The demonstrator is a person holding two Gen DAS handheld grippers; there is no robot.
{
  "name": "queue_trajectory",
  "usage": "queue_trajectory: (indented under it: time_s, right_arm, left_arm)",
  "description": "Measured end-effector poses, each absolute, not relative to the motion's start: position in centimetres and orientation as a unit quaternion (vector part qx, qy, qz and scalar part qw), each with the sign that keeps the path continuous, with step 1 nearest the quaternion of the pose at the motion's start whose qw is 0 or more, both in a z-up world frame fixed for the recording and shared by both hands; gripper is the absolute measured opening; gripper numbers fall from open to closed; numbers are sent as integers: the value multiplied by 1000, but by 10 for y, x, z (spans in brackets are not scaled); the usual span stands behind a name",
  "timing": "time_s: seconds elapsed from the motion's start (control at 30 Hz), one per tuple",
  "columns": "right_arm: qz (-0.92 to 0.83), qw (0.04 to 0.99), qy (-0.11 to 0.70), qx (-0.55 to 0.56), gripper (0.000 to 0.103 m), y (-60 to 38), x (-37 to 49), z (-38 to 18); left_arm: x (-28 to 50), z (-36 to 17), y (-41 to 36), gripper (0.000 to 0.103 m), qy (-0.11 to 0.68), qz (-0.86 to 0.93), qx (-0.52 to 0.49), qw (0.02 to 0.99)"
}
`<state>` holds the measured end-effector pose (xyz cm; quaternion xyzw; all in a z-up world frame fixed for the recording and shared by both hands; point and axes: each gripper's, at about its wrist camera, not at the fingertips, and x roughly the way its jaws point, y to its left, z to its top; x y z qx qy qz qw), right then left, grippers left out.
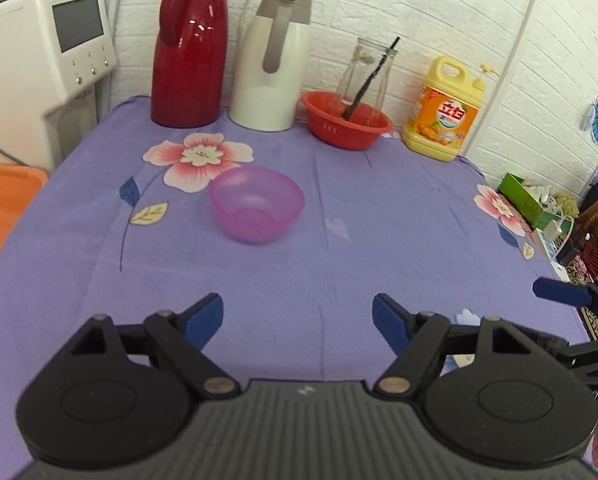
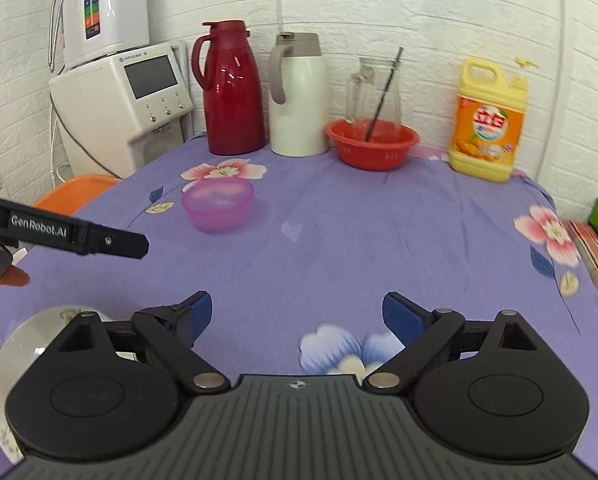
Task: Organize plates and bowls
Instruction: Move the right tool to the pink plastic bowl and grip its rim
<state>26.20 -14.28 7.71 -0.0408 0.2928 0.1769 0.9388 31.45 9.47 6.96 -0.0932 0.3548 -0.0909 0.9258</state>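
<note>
A translucent purple bowl (image 1: 257, 204) stands upright on the purple flowered tablecloth (image 1: 339, 264), ahead of my left gripper (image 1: 297, 322), which is open and empty. The bowl also shows in the right wrist view (image 2: 217, 204), far left of centre. My right gripper (image 2: 297, 318) is open and empty above the cloth. A white plate (image 2: 19, 344) lies at the near left under the right gripper's body, mostly hidden. One finger of the right gripper (image 1: 559, 292) shows at the right edge of the left wrist view. The left gripper (image 2: 79, 236) shows from the side in the right wrist view.
Along the back wall stand a red thermos (image 1: 191, 44), a white thermos (image 1: 273, 64), a red basket (image 1: 347, 124) holding a glass carafe with a straw, and a yellow detergent bottle (image 1: 445, 112). A white appliance (image 1: 39, 60) and an orange basin (image 1: 3, 208) are left of the table.
</note>
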Motion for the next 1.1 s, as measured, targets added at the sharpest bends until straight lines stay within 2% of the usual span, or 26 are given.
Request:
queue_trajectory:
  time_s: [0.33,0.57,0.8,1.1]
  right_arm:
    - [207,930,299,-55,103,-91,334,88]
    - [219,919,327,-27,103,-59,392,73]
    - [199,901,383,-37,103,-36,447,32]
    - [209,893,393,-62,103,-15,458,13]
  left_arm:
    - [386,61,147,76,357,-67,-159,918]
    - [447,43,171,76,386,-67,-208,896]
    - [488,13,177,75,418,-51,-215,881]
    - [501,5,166,71,422,-54,-180,887]
